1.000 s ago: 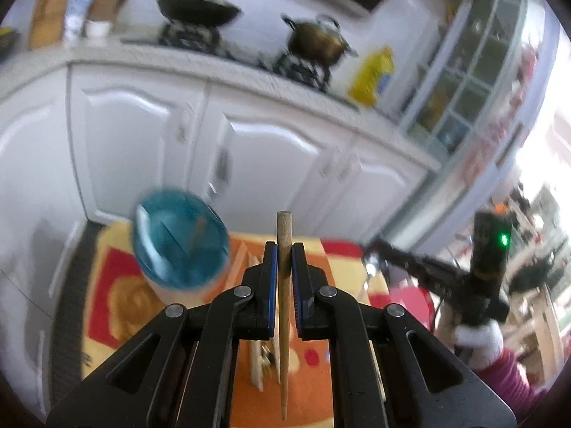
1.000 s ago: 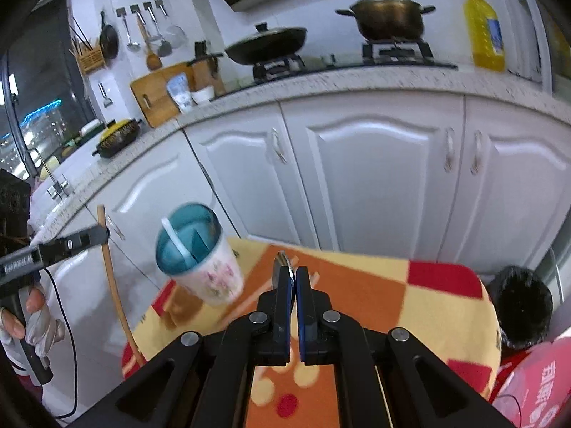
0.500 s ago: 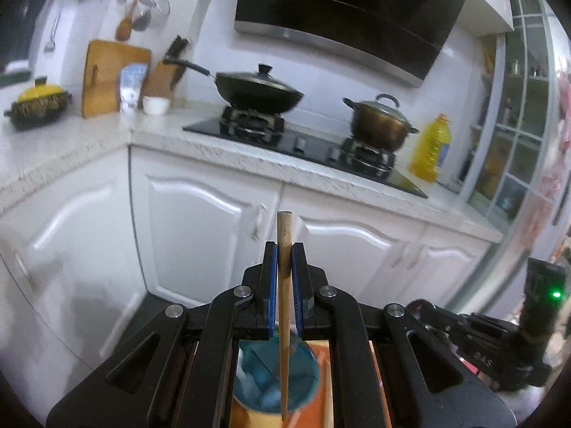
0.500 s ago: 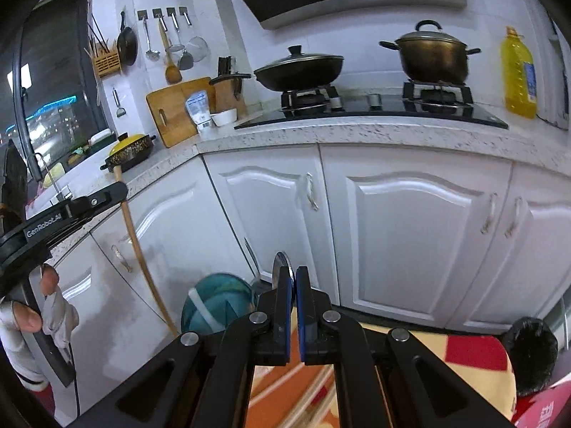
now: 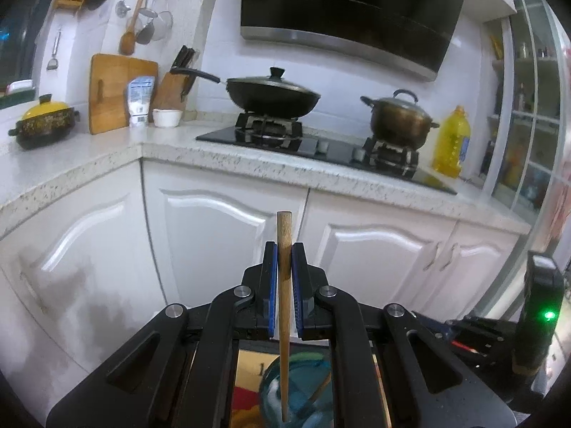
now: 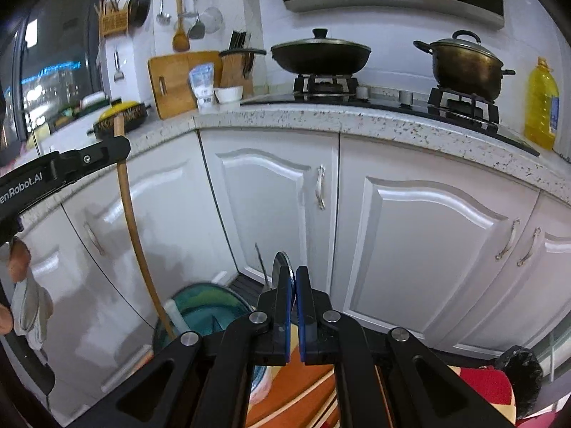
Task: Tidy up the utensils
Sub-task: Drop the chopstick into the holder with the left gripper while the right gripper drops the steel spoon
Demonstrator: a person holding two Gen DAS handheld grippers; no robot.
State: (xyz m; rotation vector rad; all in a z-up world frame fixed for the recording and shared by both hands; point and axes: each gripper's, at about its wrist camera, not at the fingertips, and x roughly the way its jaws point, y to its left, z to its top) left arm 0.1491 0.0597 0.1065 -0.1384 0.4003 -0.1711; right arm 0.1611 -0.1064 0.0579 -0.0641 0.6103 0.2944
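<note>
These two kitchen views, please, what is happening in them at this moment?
A person holds a tool in each hand and is sorting utensils into a teal cup on a patterned cloth. The left tool is shut on a long wooden utensil whose lower end hangs in or just over the cup. The right tool is shut on a thin metal utensil; what kind it is, I cannot tell.

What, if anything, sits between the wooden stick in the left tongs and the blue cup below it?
Nothing visible. The left tongs grip the wooden stick upright, and its lower end already hangs at the open mouth of the blue cup. A white utensil leans inside the cup, to one side.
</note>
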